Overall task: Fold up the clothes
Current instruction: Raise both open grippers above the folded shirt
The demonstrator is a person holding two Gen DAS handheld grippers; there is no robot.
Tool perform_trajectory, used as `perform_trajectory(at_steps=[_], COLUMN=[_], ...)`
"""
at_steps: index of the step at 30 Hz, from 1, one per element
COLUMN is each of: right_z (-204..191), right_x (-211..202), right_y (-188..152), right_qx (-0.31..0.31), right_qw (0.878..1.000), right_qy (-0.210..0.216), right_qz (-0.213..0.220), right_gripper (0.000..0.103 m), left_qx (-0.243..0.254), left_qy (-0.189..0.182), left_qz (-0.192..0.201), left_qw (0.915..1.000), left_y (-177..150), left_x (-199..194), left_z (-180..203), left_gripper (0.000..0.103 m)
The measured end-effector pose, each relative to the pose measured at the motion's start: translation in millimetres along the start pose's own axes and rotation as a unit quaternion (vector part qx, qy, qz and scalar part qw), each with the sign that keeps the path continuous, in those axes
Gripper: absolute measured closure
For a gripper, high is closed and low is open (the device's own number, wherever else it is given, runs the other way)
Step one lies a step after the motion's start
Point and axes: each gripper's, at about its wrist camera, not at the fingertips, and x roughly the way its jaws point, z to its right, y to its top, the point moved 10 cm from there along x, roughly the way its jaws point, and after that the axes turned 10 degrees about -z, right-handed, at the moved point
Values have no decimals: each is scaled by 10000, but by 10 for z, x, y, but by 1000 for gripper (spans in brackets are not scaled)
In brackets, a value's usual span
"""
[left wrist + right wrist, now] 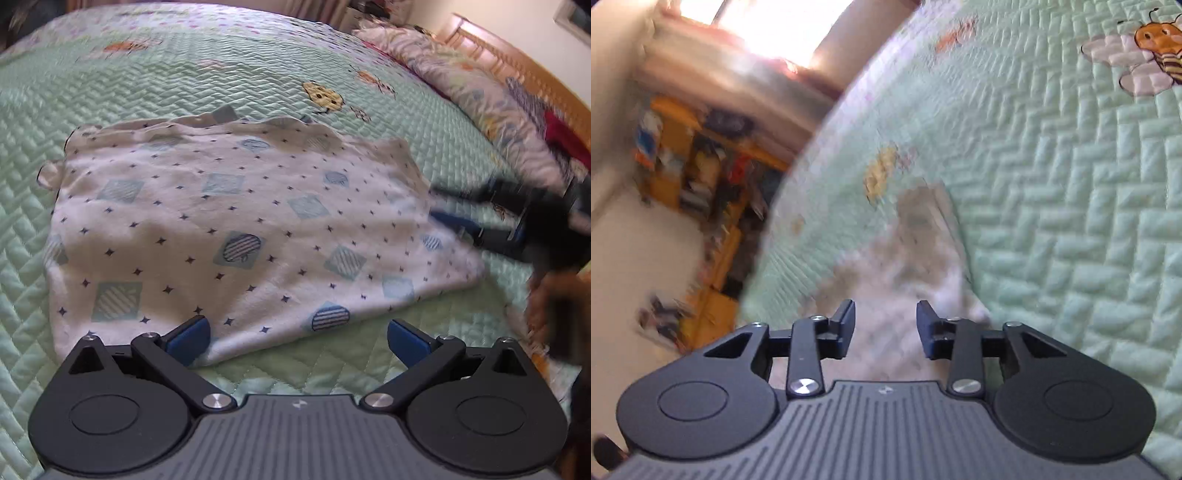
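Garment [236, 236]: one, white with small dark stars and pale blue squares and striped circles; spread flat on the bed, some folds along far edge, small tab sticking out at its left side.
Bed [147, 92]: one, covered by a mint green quilted bedspread with zigzag stitching.
Bedspread prints: one bee [1156, 48] clear in right wrist view; several more small insect prints, blurred; one yellow spotted one [322, 96] beyond the garment's far edge.
Left claw [298, 341]: one, wide open, nothing between the two blue pads; left pad [190, 339] over the garment's near edge, right pad over bare bedspread; touching or hovering, cannot tell.
Right claw [443, 206]: one, blurred in left wrist view, at the garment's right edge; two fingers visible, one above the other. In its own view, partly open with a clear gap between the pads, nothing pinched; blurred white cloth lying beneath and ahead of the gap.
Hand [554, 314]: one, blurred, at right edge of left wrist view, behind the right claw.
Pillows or bedding [480, 92]: heaped along the far right side of the bed, count unclear through blur; one red patch among them.
Headboard [524, 70]: one, wooden, behind the heap.
Shelves [698, 155]: orange, cluttered, blurred, beyond the bed's edge in right wrist view.
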Motion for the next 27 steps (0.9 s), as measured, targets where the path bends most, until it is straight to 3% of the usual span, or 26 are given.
perform_trajectory(at_steps=[1, 5, 8, 10, 12, 17, 21, 23, 27], right_z=[28, -26, -143, -331, -556, -1209, -1426, -1456, -1477], right_x=[-8, -104, -184, -199, -205, -142, 78, 125, 186], right_y=[-14, -128, -302, -363, -401, -427, -410, -425, -431], right_qx=[-102, -650, -1245, -1598, -1926, -2617, -2728, -2671, -2497], right_qw=[9998, 9955, 9854, 9760, 9655, 9356, 9082, 9013, 9027], right_qy=[-147, -680, -1159, -1479, -1752, -2354, -3045, -3218, -3215], right_qz=[31, 92, 27, 18, -17, -291, -892, -1124, -1390], right_gripper=[90, 89, 75, 41, 23, 14, 13, 13, 13], left_qx=[-75, -157, -222, -362, -581, -831, -715, -873, -1158], left_qy=[-77, -14, 189, 516, 857, 1480, 1771, 1681, 1543], left_qz=[15, 10, -19, 1, -48, -350, -654, -882, -1180], left_qw=[9999, 9999, 9996, 9980, 9946, 9849, 9794, 9779, 9741], left_y=[1, -42, -67, -17, 84, 443, 699, 751, 756], left_x=[-31, -122, -189, -271, -370, -573, -646, -629, -586], left_z=[-15, -75, -97, -117, -144, -151, -135, -194, -308], left_gripper=[1, 1, 1, 1, 1, 1, 1, 1, 1])
